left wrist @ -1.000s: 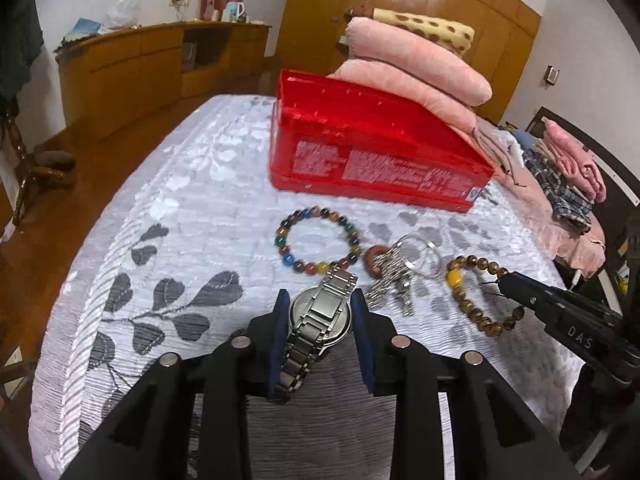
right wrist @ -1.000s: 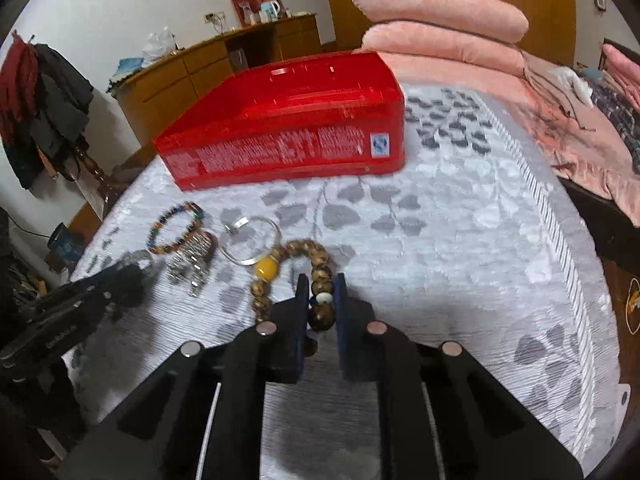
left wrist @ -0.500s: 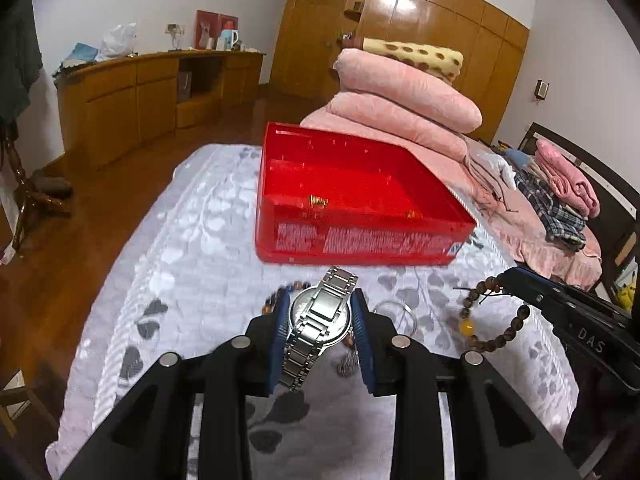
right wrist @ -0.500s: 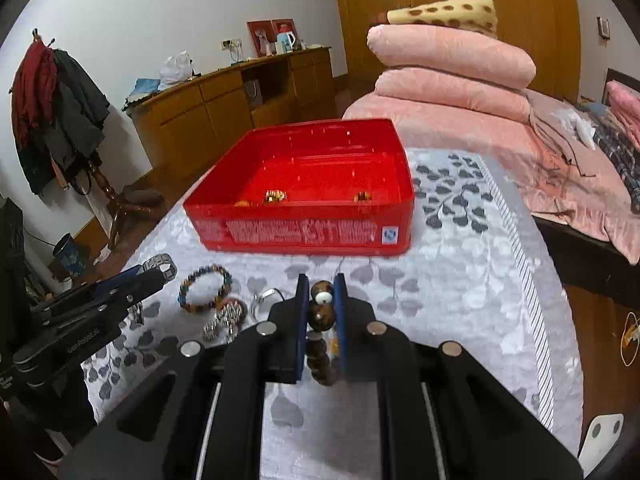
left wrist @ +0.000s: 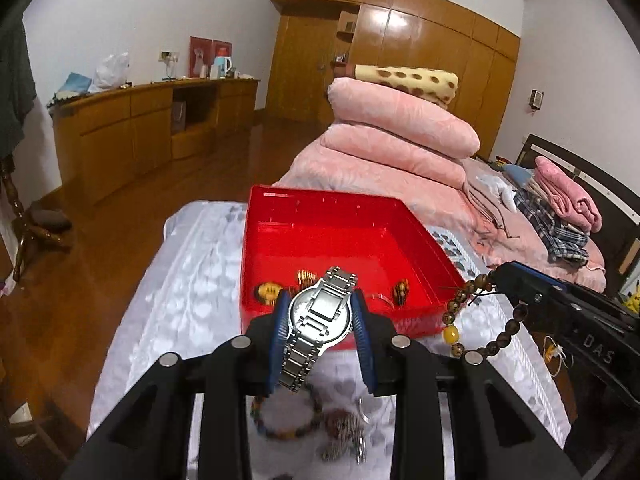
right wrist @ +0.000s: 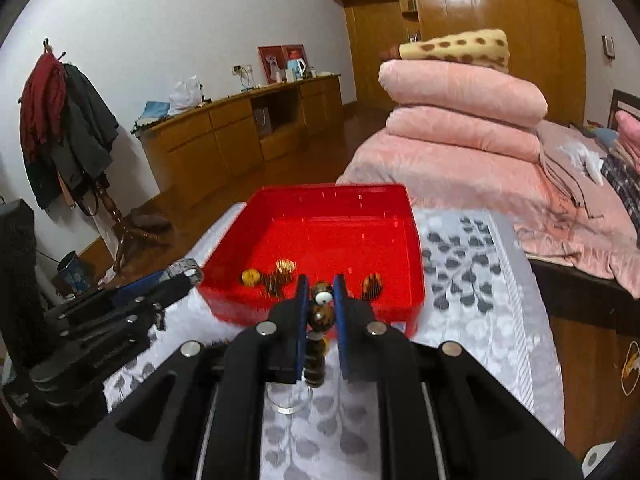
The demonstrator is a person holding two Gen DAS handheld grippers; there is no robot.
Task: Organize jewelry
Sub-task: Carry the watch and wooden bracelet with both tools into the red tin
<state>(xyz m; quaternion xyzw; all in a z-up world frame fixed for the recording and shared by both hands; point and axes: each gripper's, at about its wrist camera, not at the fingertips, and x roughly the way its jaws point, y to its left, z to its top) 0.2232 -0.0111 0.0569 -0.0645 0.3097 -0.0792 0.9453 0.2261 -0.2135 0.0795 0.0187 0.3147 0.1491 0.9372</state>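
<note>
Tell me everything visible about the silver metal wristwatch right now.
The silver metal wristwatch is clamped by its round case between the blue pads of the left gripper, lifted clear of the white leaf-patterned tablecloth. Its case back and folded clasp face the camera. The linked steel band sticks up past the jaws and hangs down below them. It sits in front of the red plastic box, touching only the pads.

We see a table draped in white cloth with grey leaf print (right wrist: 472, 264). At its far edge rests an open red plastic box (left wrist: 280, 216); nearer lie a multicoloured bead bracelet (left wrist: 286, 432), a silver key bunch (left wrist: 344, 438) and a clear bangle (right wrist: 288, 402).
</note>
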